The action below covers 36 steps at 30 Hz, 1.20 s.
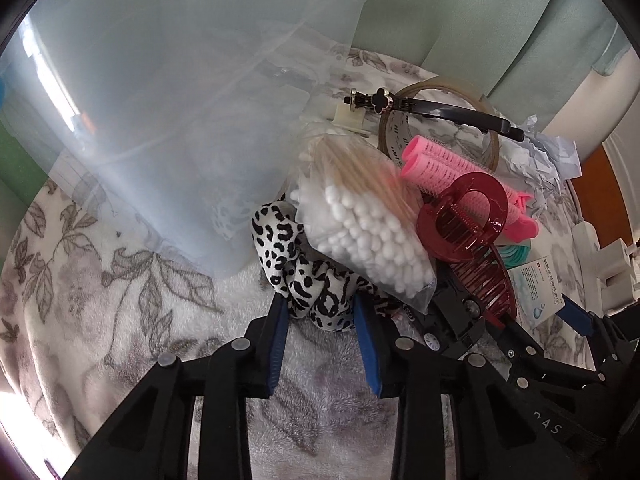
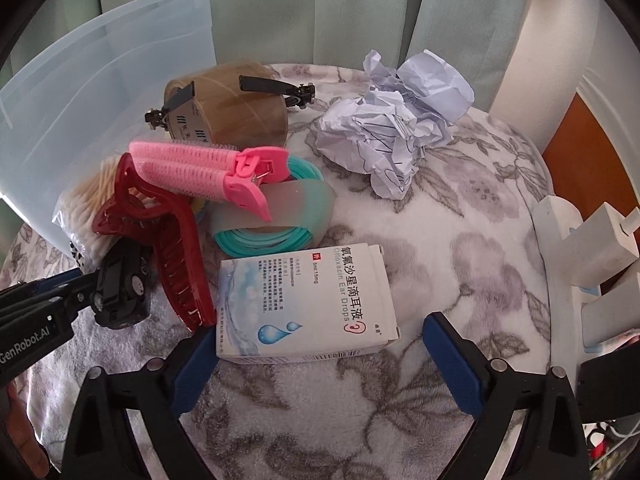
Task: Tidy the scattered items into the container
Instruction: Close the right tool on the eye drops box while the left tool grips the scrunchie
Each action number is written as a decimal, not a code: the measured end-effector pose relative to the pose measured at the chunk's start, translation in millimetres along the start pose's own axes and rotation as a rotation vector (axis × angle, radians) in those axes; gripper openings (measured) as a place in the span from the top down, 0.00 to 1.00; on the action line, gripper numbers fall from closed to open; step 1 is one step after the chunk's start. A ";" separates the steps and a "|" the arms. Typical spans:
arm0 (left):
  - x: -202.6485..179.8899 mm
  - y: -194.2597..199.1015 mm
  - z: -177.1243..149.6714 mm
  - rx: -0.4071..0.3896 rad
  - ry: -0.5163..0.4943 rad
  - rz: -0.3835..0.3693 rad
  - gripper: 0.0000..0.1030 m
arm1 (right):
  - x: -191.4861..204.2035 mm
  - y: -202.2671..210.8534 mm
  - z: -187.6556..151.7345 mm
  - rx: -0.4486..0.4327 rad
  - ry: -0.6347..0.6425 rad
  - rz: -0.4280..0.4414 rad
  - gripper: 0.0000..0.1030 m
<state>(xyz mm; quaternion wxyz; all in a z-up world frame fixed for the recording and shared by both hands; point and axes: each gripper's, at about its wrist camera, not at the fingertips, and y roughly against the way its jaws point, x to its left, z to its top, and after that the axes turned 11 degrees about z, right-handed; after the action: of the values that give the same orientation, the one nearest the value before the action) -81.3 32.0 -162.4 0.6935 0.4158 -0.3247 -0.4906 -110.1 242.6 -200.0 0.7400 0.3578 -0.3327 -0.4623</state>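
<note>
My left gripper [image 1: 320,304] points down at a leopard-print scrunchie [image 1: 280,240], and both blue pads press on its fabric. Behind the scrunchie lies a bag of cotton swabs [image 1: 360,232], and to its left stands the translucent plastic container [image 1: 140,120]. My right gripper [image 2: 320,326] stands open astride a white ear-drops box [image 2: 304,296]; the right pad is clear of the box. A red claw clip [image 2: 176,248], a pink roller clip [image 2: 192,164], teal bands [image 2: 272,216], a tape roll [image 2: 240,108], a black toy car [image 2: 124,288] and crumpled paper [image 2: 392,128] lie nearby.
Everything rests on a floral fleece blanket [image 2: 460,240]. A black hair clip [image 1: 440,108] lies across the tape roll. A white power strip with plugs [image 2: 592,248] runs along the right edge. Pale green curtains [image 2: 320,8] hang behind.
</note>
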 end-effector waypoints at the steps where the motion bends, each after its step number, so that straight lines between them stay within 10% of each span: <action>1: -0.2 0.0 0.4 -0.002 -0.003 -0.004 0.71 | -0.4 0.3 -0.2 -0.001 -0.008 0.004 0.09; 8: 1.2 0.6 3.8 -0.004 -0.014 -0.018 0.80 | 0.4 4.6 0.1 -0.019 -0.050 0.026 0.26; 36: 32.3 53.9 3.9 -0.056 -0.073 -0.093 0.89 | 10.2 94.9 -56.7 -0.126 -0.267 0.040 0.27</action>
<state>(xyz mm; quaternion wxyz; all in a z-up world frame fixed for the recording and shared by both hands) -52.6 9.6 -111.0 0.6691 0.3926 -0.3165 -0.5459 -17.5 275.9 -148.5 0.7192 0.2395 -0.4055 -0.5109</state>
